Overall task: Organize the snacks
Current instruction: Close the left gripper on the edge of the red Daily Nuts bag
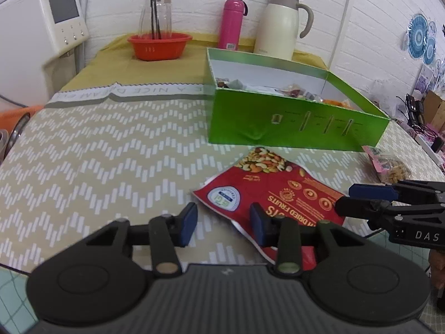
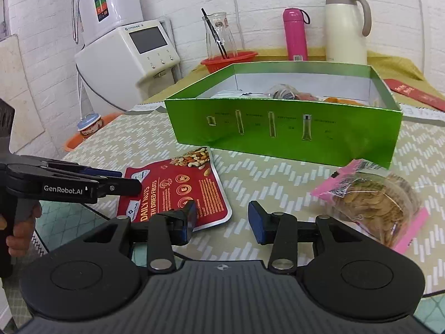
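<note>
Left wrist view: we hover both grippers, the left gripper (image 1: 224, 224) and right gripper (image 2: 222, 221), open and empty, over the red nut pouch (image 1: 274, 188) lying before the green box (image 1: 292, 122); next, we judge, comes gripping it

Table (image 1: 97, 150): covered by a beige cloth with a white zigzag pattern; near the wall a plain mustard cloth (image 1: 111, 64) covers the top, a lettered band marking the join.

Lying directly on it:
- Green open-topped box (image 1: 292, 122), toward the far right, with small snack packs inside.
- Red nut-and-dried-fruit pouch (image 1: 278, 189), flat, just in front of the box.
- Clear bag of pale chips with pink edging (image 2: 372, 203), right of the pouch, near the box's front corner.
- Red plastic basket (image 1: 160, 45), at the back, holding a glass carafe.
- Pink flask (image 1: 230, 23), upright, at the back.
- Cream thermos jug (image 1: 281, 25), upright, beside the flask.
- Red flat packet (image 2: 411, 93), back right edge.
</note>
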The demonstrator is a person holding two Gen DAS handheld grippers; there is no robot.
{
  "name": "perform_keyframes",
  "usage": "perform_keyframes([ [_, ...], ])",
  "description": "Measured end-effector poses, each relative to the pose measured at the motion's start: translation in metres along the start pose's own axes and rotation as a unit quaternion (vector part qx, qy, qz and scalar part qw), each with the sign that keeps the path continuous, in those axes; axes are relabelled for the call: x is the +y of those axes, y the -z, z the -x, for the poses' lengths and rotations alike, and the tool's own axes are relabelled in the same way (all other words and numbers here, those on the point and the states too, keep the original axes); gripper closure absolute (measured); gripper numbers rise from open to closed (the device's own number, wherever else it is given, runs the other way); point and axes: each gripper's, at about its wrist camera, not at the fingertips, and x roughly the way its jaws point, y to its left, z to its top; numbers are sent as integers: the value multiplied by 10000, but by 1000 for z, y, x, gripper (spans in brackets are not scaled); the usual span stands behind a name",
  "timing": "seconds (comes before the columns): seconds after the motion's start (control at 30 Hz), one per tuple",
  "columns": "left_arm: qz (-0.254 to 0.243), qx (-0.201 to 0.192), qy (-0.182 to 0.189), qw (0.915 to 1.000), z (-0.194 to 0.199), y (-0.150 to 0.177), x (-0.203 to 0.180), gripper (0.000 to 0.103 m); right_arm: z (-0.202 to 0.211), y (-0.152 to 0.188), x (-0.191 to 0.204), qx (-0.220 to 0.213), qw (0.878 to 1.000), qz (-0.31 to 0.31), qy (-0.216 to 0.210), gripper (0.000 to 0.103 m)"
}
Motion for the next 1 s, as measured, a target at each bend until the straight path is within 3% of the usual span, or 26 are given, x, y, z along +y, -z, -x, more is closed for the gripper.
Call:
perform_keyframes([
  [0.1,186,-52,-134,9997,-2,-5,11,66,-10,-5,-2,7,9998,-159,-144,31],
  [0.23,585,65,276,9979,1,-5,19,73,-13,-8,0,88,9987,-331,-390,29],
  [0.33,691,113,567,9959,9,1,17,64,-6,-5,5,230,9980,-281,-508,29],
  [0.47,514,80,527,9973,11,7,13,63,11,7,17,487,9936,-145,-1009,33],
  [0.6,548,86,521,9971,7,3,13,63,12,8,27,348,9970,212,-663,37],
  [0.77,441,81,448,9980,1,-3,16,65,-4,-4,7,276,9970,-458,-563,39],
  [0.83,389,82,431,9983,-1,-5,16,68,-11,-7,4,250,9955,-651,-644,39],
  [0.93,292,108,457,9985,-3,-5,12,93,-17,-8,3,187,9935,-844,-737,45],
  [1.0,193,96,417,9989,-3,-3,7,98,-18,-7,2,129,9934,-902,-691,60],
])
